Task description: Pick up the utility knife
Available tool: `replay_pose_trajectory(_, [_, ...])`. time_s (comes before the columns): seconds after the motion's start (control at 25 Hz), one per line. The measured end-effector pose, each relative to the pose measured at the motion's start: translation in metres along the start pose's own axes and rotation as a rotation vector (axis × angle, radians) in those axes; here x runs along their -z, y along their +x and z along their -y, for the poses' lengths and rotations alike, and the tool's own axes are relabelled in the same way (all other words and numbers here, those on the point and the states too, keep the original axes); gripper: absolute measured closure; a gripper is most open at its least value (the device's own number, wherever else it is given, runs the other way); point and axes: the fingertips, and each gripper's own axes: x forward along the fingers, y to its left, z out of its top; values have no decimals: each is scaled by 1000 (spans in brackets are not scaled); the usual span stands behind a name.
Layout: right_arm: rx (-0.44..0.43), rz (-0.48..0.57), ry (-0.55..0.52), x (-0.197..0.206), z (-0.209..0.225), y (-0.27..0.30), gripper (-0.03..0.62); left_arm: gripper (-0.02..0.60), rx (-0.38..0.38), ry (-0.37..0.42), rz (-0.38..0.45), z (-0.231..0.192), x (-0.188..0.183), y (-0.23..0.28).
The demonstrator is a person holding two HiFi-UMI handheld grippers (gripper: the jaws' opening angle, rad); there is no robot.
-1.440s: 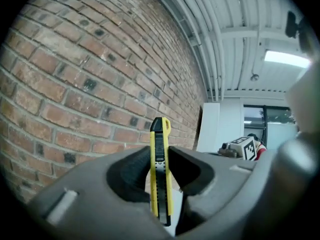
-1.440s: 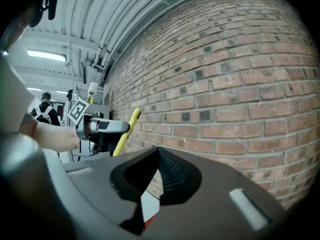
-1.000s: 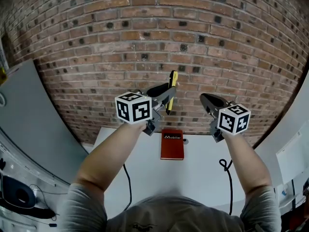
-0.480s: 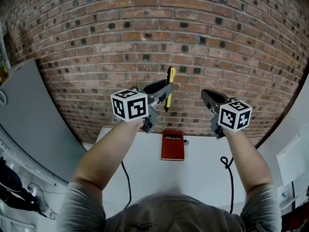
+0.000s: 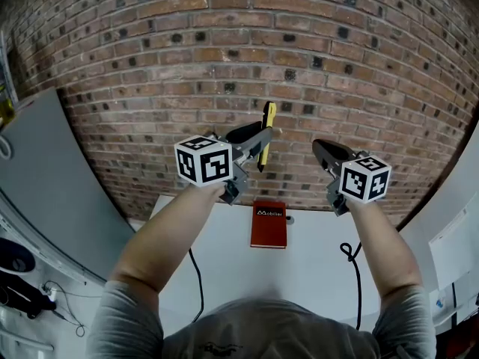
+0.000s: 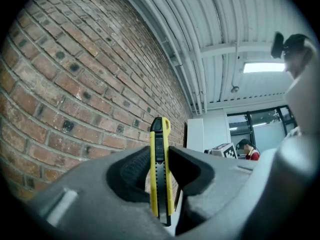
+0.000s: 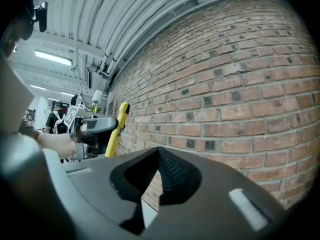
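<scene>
Left gripper (image 5: 258, 142) was clamped on the knife (image 5: 267, 126), blade case upright between its jaws, high above the desk (image 5: 224, 249). Right gripper (image 5: 320, 149) was level beside it, jaws together, empty. Brick wall (image 5: 239, 43) stood close ahead of both. Red book (image 5: 268, 226) lay below between them, cables (image 5: 197, 275) flanking it.

Left gripper (image 5: 258, 139) and right gripper (image 5: 320, 149): dark grey moulded bodies, with fingers (image 6: 131, 170) lined in black ribbed padding. The left marker cube (image 5: 203, 161) and right marker cube (image 5: 364, 179) are white, each face printed with a black square code. A thin black cable (image 5: 196, 275) runs below each forearm. The person wears a grey shirt (image 5: 262, 336) with short sleeves (image 5: 120, 318).
</scene>
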Motion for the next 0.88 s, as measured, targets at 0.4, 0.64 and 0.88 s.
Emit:
replay_pose_trajectory(0.4, [-7,-9,-12,2,-3,0,586,463,4,2,0,0,-2,1])
replay_pose_trajectory(0.64, [-11,-10,-12,4,-5,2,586,463,12,0,-5,0,0,2])
replay_pose_trajectory(0.88, [-9,-10,-8,4,-2,1,586,463,11,-5,-6,-1,1,5])
